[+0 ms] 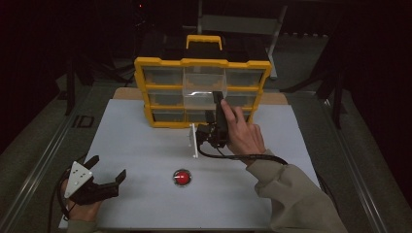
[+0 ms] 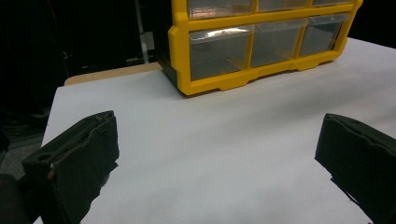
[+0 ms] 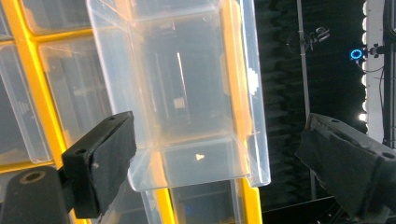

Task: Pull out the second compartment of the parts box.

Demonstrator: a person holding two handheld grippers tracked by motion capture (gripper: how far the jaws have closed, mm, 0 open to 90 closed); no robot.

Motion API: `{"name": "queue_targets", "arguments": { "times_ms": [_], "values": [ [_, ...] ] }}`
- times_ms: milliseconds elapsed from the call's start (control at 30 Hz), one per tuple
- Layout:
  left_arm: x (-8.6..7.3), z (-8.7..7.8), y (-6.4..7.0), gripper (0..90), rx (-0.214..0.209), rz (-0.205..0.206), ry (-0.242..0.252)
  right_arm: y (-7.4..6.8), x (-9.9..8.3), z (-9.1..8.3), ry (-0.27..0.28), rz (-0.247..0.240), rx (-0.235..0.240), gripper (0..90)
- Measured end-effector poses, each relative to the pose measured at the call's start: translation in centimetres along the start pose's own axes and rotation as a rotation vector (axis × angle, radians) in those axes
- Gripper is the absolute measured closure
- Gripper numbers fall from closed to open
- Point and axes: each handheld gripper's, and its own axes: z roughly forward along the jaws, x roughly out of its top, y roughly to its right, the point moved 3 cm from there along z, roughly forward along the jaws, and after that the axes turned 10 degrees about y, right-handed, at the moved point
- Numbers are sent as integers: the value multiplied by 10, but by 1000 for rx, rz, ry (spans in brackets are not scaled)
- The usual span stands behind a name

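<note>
A yellow drawer organiser (image 1: pixel 142 87) stands at the back of the white table (image 1: pixel 145 145). One clear drawer (image 1: pixel 201 92) in its middle column is pulled out. My right gripper (image 1: pixel 217 101) is raised in front of that drawer, held by the person's right hand. In the right gripper view the clear drawer (image 3: pixel 187 93) sticks out of the yellow frame (image 3: pixel 28 56), and my right gripper (image 3: pixel 224 163) is open, with the drawer's front against its left jaw and a wide gap at the right jaw. My left gripper (image 1: pixel 106 172) rests open at the table's near left, with nothing between its jaws.
A red button (image 1: pixel 182 177) sits on the table near the front middle. A black cable (image 1: pixel 233 156) trails from the right gripper to the sleeve. The organiser (image 2: pixel 180 56) stands well ahead of my left gripper (image 2: pixel 215 163). Dark floor surrounds the table.
</note>
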Motion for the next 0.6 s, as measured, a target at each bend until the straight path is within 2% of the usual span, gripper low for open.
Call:
{"name": "queue_targets", "arguments": {
  "times_ms": [300,600],
  "values": [
    [0,-1,0,2,2,-1,-1,-8,0,-1,1,13,23,100],
    [0,-3,-1,2,10,-4,1,-13,-1,-3,6,53,38,100]
  ]
}}
